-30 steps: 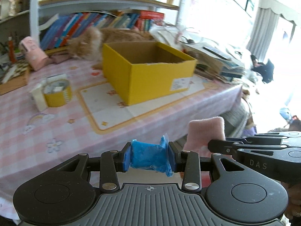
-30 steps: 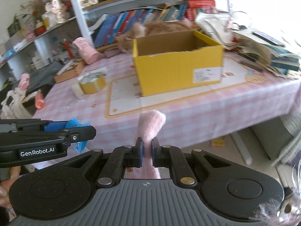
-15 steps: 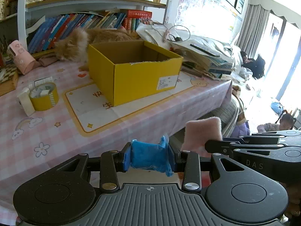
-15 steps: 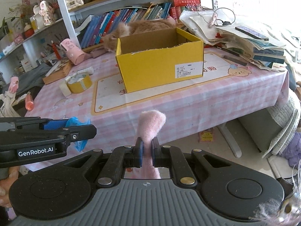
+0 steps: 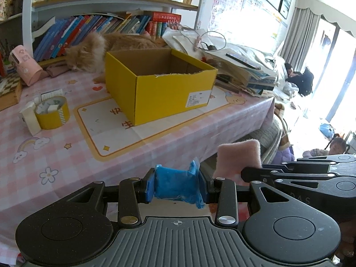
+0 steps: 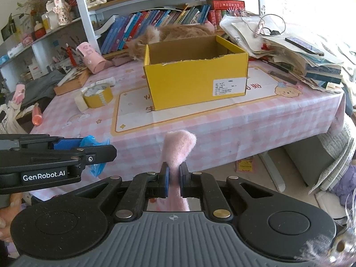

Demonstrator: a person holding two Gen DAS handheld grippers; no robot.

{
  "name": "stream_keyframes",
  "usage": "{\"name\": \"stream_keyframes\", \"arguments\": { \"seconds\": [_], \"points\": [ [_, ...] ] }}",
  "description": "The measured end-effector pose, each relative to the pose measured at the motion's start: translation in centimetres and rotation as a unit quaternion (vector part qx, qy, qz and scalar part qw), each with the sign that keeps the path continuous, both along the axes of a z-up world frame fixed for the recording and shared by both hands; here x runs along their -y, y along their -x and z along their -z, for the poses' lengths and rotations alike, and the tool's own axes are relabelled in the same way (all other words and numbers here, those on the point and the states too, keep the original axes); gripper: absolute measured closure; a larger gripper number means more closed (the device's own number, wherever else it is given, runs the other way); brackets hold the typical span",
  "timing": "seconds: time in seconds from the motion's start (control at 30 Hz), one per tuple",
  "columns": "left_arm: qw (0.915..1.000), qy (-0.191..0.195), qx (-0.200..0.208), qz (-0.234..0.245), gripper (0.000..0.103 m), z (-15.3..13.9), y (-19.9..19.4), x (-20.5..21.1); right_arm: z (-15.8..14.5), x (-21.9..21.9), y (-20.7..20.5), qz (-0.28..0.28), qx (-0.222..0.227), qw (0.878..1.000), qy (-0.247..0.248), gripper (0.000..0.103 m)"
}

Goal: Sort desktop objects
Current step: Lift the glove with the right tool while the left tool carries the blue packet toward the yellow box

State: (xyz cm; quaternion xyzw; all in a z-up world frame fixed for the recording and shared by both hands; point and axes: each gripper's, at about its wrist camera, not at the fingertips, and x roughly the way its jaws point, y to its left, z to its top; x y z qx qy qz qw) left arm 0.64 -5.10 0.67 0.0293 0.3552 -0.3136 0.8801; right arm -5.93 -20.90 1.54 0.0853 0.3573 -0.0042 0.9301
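Black left gripper (image 5: 176, 185) and right gripper (image 6: 173, 179): blue pads, brass screws, ribbed grey housings

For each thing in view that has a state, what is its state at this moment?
Left gripper: shut on the blue plastic-wrapped packet, held off the table.
Right gripper: shut on the pink fuzzy cloth piece, held off the table.
Yellow cardboard box: open at the top, upright on the table; nothing seen inside it.
Yellow tape roll: lying flat, small white items inside its ring.
Orange fluffy cat: lying behind the box.
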Motion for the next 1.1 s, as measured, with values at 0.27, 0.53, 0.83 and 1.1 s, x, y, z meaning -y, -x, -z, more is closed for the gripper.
{"name": "stream_keyframes", "arguments": {
  "seconds": [0.27, 0.53, 0.83, 1.1],
  "points": [
    [0.9998, 0.004, -0.007, 0.019, 0.066, 0.2, -0.4, 1.5, 0.1, 1.1, 0.4, 0.018, -0.010, 1.000, 0.002, 0.095],
    [0.9997, 0.005, 0.001, 0.025, 0.066, -0.2, -1.6, 3.2, 0.2, 2.8, -0.6, 0.021, -0.015, 1.000, 0.003, 0.095],
    [0.9993, 0.013, 0.010, 0.033, 0.066, -1.4, -3.8, 5.1, 0.2, 4.8, -2.6, 0.027, -0.014, 1.000, 0.000, 0.095],
    [0.9979, 0.025, 0.037, 0.046, 0.066, -3.3, -5.8, 6.8, -0.9, 6.7, -4.5, 0.039, -0.002, 0.999, -0.008, 0.095]
  ]
}}
